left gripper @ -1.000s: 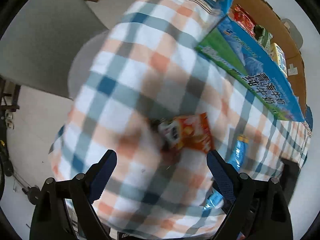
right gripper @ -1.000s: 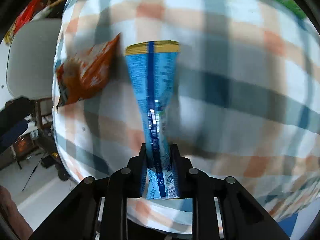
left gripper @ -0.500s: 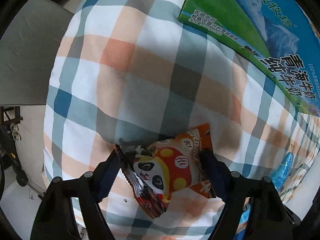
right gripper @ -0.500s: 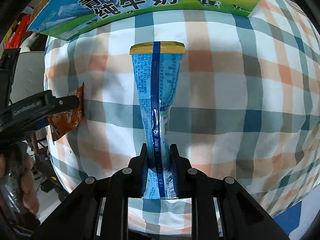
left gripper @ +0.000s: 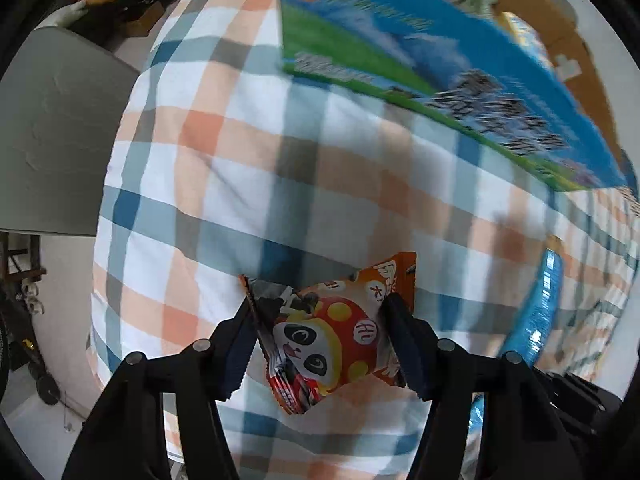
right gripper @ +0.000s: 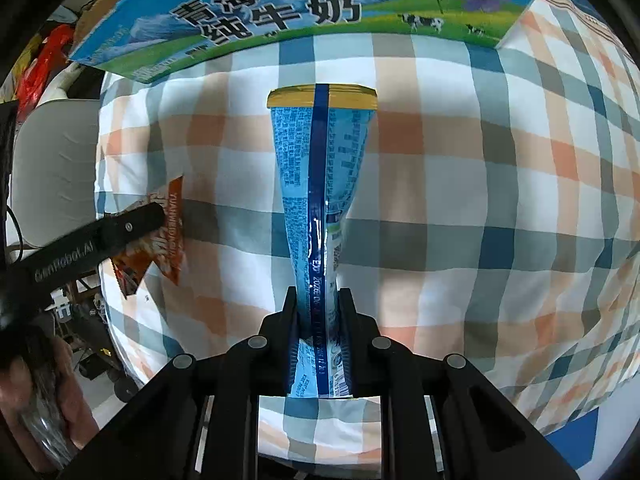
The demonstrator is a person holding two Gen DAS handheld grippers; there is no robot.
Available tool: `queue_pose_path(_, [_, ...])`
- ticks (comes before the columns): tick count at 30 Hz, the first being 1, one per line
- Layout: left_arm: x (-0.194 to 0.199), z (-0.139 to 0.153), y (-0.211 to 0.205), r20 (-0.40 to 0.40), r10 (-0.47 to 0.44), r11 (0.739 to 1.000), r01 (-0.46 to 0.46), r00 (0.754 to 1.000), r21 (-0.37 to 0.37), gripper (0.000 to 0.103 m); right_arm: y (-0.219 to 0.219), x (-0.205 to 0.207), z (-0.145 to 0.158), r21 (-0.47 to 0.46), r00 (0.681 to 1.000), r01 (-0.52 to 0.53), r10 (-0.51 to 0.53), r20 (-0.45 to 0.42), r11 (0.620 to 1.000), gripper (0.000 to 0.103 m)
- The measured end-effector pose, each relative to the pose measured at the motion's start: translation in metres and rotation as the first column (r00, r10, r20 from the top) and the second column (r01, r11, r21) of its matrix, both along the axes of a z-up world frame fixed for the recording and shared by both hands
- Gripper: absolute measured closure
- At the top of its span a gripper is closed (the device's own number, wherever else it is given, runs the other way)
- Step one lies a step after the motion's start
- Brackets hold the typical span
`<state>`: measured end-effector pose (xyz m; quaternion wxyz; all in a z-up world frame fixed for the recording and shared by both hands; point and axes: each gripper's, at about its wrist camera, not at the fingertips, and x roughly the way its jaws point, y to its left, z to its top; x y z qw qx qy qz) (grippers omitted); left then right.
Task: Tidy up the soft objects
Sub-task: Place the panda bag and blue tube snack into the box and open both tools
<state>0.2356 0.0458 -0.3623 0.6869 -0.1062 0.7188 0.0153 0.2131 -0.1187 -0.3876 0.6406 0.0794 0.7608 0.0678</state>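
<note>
The left claw [left gripper: 320, 316] is clamping the panda snack packet [left gripper: 332, 340] above the checked cloth [left gripper: 208, 184]; the right claw [right gripper: 318, 304] is pinching the blue pouch [right gripper: 320, 176], pointing toward the milk carton [right gripper: 280, 12].

We think this is a room in a home, used also for storage, though we cannot be fully sure. A checked cloth [right gripper: 480, 184] in orange, blue and white covers the surface like a household tablecloth or bedsheet. At its far edge stands a large milk carton box [right gripper: 280, 4] with Chinese print, and behind it an open cardboard box [left gripper: 576, 40] with packets of food inside. Beside the left edge of the cloth we see a grey chair [left gripper: 52, 132], a pale floor and some dark clutter [left gripper: 132, 4] near the wall.
</note>
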Motion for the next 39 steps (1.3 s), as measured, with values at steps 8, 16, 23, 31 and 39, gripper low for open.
queue_pose_path(8, [0.015,0.089,-0.02,0.152,0.002,0.991,0.018,0.988,-0.131,0.045,-0.011,0.006,0.034,0.042,0.999,-0.004,0.002,0.038,0.999,0.085])
queue_pose_path(16, [0.082,0.167,-0.027,0.308,-0.054,0.989,0.094,0.95,-0.118,0.045,-0.024,0.049,0.112,0.111,0.986,0.001,-0.019,0.165,0.994,0.085])
queue_pose_path(23, [0.152,0.157,-0.026,0.287,-0.097,0.992,0.116,0.953,-0.049,0.047,-0.029,0.12,0.151,0.09,0.969,0.015,-0.036,0.243,0.996,0.085])
queue_pose_path(31, [0.209,0.098,-0.024,0.18,-0.099,0.994,0.105,0.979,-0.023,0.05,-0.021,0.199,0.135,0.04,0.971,0.031,-0.039,0.235,0.999,0.085])
queue_pose_path(39, [0.231,0.031,-0.024,0.048,-0.113,0.994,0.113,0.992,-0.001,0.056,-0.005,0.253,0.073,-0.018,0.984,0.025,-0.021,0.179,1.0,0.085])
